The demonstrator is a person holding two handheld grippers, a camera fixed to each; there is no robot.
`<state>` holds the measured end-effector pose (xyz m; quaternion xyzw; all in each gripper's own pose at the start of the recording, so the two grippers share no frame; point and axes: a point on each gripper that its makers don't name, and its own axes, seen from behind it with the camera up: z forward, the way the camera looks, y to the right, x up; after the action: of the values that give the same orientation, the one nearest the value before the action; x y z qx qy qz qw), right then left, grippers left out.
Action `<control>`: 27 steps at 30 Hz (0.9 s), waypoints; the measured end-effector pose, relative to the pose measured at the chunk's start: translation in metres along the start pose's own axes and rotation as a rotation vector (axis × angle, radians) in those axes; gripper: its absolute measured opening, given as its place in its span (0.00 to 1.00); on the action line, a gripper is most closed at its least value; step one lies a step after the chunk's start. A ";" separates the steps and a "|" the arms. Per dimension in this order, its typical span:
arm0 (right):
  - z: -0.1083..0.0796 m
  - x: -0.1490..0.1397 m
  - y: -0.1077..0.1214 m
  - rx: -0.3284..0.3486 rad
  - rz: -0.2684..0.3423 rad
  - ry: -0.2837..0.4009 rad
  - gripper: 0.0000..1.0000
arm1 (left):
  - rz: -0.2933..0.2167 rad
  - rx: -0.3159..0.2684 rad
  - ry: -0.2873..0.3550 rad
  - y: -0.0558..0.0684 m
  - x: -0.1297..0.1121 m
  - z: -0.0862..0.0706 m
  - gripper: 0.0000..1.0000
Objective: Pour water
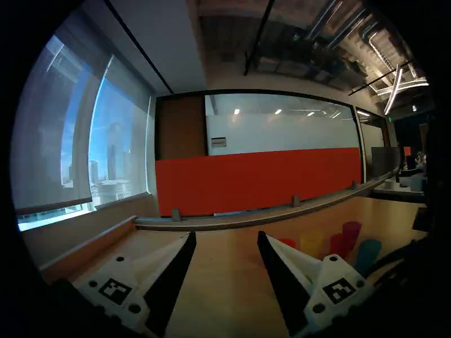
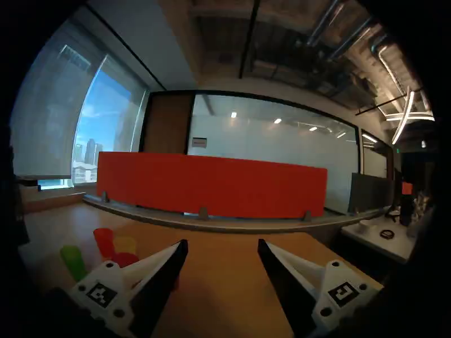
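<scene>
Both pairs of jaws released over an office desk: my left gripper (image 1: 225, 234) hangs above the wooden desk (image 1: 225, 287) with its two fingers spread wide and nothing between them, and my right gripper (image 2: 222, 243) is likewise parted and empty-handed over the same bare wood. In the left gripper view, a cluster of coloured plastic cups stands upright on the desk, off to the right of my right-hand finger: a red cup (image 1: 287, 243) just beside the finger's edge, then a yellow cup (image 1: 311, 243), a second red one with a pink cup (image 1: 352, 230) behind it, and a blue cup (image 1: 367, 255) farthest right. In the right gripper view, cups stand to the left of my left-hand finger: a green cup (image 2: 72, 261) farthest out, a red one and a yellow one near it, and another red one partly hidden behind the finger. None of the cups touches either gripper. I cannot tell whether any cup holds water. An orange partition (image 1: 259, 180) runs along the far edge of the desk, with a glass wall behind it. A large window (image 1: 113, 158) to the left looks out on city towers under a blue sky, and strip lights (image 1: 394, 90) glow on the exposed ceiling at the upper right.
</scene>
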<state>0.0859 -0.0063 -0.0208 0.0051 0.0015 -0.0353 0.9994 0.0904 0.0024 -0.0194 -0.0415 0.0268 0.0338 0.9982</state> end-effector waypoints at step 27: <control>-0.002 0.005 0.021 -0.099 0.032 -0.016 0.99 | -0.064 0.073 0.018 -0.001 -0.045 0.007 0.80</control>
<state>0.0927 0.0139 -0.0230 -0.0444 -0.0047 -0.0195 0.9988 0.0460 -0.0011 -0.0100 -0.0063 0.0354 0.0007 0.9994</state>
